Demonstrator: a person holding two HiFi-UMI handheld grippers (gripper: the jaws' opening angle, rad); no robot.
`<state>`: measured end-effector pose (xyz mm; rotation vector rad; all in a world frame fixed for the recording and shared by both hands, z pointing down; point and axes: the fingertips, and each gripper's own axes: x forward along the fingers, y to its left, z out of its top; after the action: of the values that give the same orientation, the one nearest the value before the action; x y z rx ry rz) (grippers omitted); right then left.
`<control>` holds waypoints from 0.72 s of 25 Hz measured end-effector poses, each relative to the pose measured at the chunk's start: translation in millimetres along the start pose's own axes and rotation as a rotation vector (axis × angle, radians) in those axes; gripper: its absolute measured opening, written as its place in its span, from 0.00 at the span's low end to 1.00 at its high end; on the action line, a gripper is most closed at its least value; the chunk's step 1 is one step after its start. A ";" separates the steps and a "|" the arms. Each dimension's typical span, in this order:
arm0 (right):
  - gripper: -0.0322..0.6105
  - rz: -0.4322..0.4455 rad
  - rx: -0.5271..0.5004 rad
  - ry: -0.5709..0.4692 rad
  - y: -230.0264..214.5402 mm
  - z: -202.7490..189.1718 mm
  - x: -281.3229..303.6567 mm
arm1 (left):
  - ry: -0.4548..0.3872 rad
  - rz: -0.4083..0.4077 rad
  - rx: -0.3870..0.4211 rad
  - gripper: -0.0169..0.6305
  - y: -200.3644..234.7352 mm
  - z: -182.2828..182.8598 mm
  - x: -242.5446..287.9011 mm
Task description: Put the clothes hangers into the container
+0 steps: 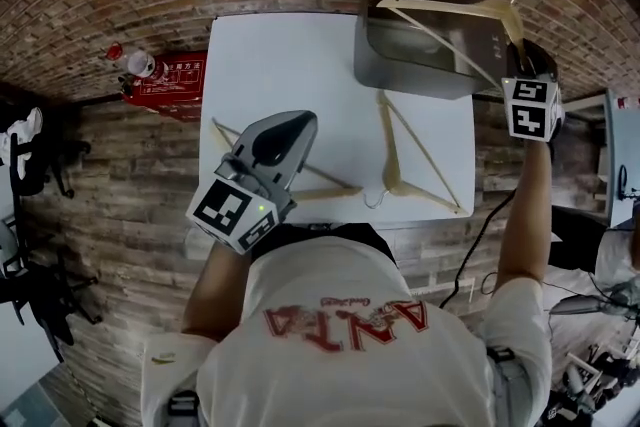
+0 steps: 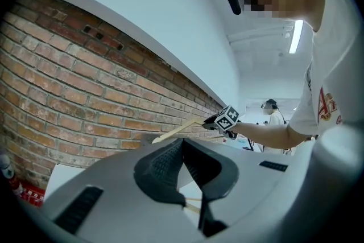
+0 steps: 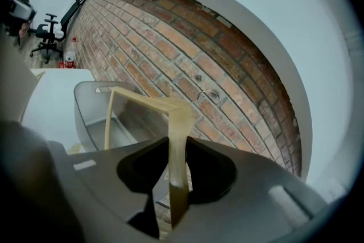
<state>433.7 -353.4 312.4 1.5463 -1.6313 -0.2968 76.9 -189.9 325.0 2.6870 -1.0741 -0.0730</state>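
Over the grey container (image 1: pixel 420 55) at the table's far right corner hangs a pale wooden hanger (image 1: pixel 450 15). My right gripper (image 1: pixel 520 43) is shut on one end of it. In the right gripper view that hanger (image 3: pixel 177 122) runs up between the jaws, its frame over the container (image 3: pixel 85 105) and its metal hook (image 3: pixel 209 94) against the brick. Another hanger (image 1: pixel 410 160) lies flat on the white table (image 1: pixel 280 65). A third hanger (image 1: pixel 325 192) lies partly hidden under my left gripper (image 1: pixel 290 127), which hovers above the table's near left, shut (image 2: pixel 182 142) and holding nothing.
A red box (image 1: pixel 165 80) and a bottle (image 1: pixel 135 63) sit on the floor beside the table's left edge. Black office chairs (image 1: pixel 30 155) stand further left. A dark cable (image 1: pixel 480 235) hangs off the table's near right. Brick surrounds the table.
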 end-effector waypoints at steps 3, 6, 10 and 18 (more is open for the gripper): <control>0.20 0.030 -0.066 0.033 8.9 -7.3 25.8 | 0.006 0.021 -0.004 0.04 3.5 -0.7 8.1; 0.20 0.069 -0.135 0.067 21.2 -12.9 51.5 | 0.008 0.025 -0.012 0.04 4.2 -1.8 17.9; 0.20 0.128 -0.230 0.096 43.8 -14.0 81.2 | 0.007 0.037 -0.016 0.04 9.9 -4.2 26.3; 0.20 0.222 -0.401 0.130 93.1 -13.6 116.9 | 0.008 0.083 -0.017 0.04 22.4 -3.7 23.8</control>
<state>391.8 -434.8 431.1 1.0534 -1.5150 -0.3685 79.6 -221.1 335.1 2.6222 -1.1757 -0.0555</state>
